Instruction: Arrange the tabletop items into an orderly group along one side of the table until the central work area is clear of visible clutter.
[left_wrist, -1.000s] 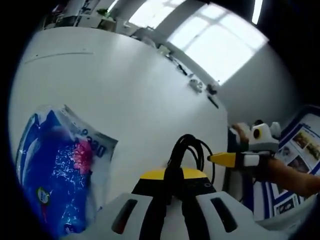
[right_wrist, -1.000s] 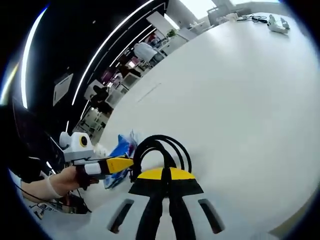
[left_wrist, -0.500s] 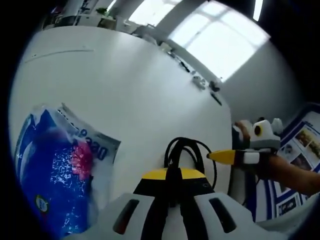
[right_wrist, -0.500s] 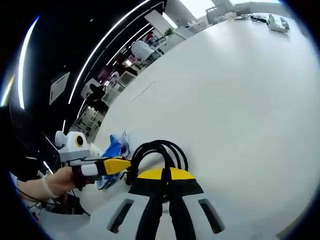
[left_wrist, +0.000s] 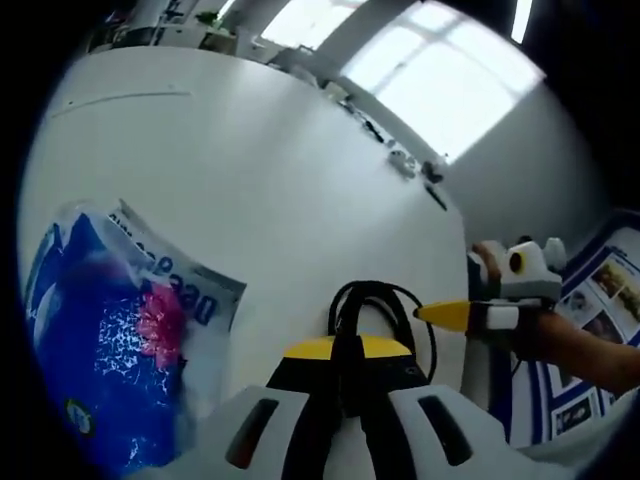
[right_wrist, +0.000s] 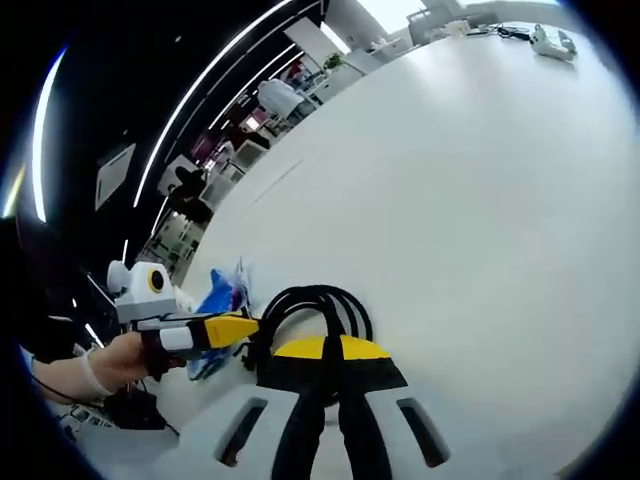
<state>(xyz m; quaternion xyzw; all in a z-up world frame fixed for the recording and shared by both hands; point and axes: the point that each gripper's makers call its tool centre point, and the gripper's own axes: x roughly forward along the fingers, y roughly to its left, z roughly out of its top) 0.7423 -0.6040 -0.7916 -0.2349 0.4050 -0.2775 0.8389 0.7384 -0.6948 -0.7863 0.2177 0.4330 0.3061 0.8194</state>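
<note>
We see both hand-held grippers over a big white desk (left_wrist: 250, 190). Left hand-held gripper (left_wrist: 345, 345) looks clenched: the black jaws run side by side with no gap, tips meeting at a black cable loop (left_wrist: 385, 300), which sits right at the yellow-and-black jaw block; we can't tell whether it's actually pinched. Right hand-held gripper (right_wrist: 325, 340) reads the same in its own view: jaws together, black cable loop (right_wrist: 310, 305) at the tips, grasp unclear. Blue plastic bag (left_wrist: 110, 340) with white print and a pink patch lies flat on the desk, just beside the left hand-held gripper on that view's left. In the right gripper view the bag (right_wrist: 215, 300) sits behind the left hand-held gripper's yellow tip, held in a person's hand (right_wrist: 110, 362). Small clutter (left_wrist: 410, 165) sits at the desk's far edge, well apart from the bag.
</note>
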